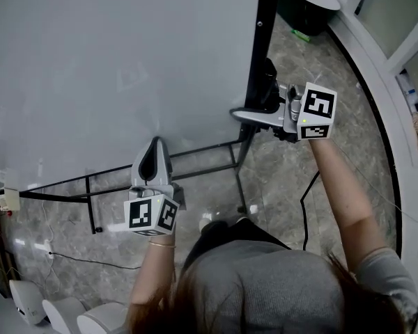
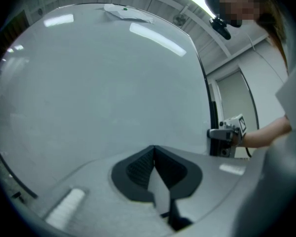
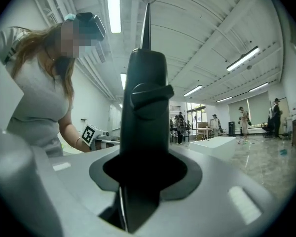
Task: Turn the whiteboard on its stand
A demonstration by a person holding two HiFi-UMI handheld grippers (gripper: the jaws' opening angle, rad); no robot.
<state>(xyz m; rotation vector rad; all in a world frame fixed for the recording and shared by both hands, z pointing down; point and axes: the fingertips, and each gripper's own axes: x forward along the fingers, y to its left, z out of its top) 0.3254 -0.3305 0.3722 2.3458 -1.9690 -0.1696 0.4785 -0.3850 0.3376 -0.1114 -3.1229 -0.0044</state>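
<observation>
The big whiteboard (image 1: 111,68) fills the upper left of the head view, tilted on its black stand (image 1: 195,152), and its pale face (image 2: 98,83) fills the left gripper view. My left gripper (image 1: 153,148) points at the board's lower edge; its black pads (image 2: 138,169) meet at the tips with nothing between them. My right gripper (image 1: 254,104) is at the board's black right edge (image 1: 260,40), around a black knob (image 1: 268,82). That knob (image 3: 145,98) stands between the right jaws, with a thin light gap beside it.
A black cable (image 1: 306,200) trails over the marble floor by the stand's foot. White rounded objects (image 1: 28,301) sit at the lower left, and a small white box (image 1: 7,199) hangs at the board's left end. People (image 3: 244,117) stand far off in the hall.
</observation>
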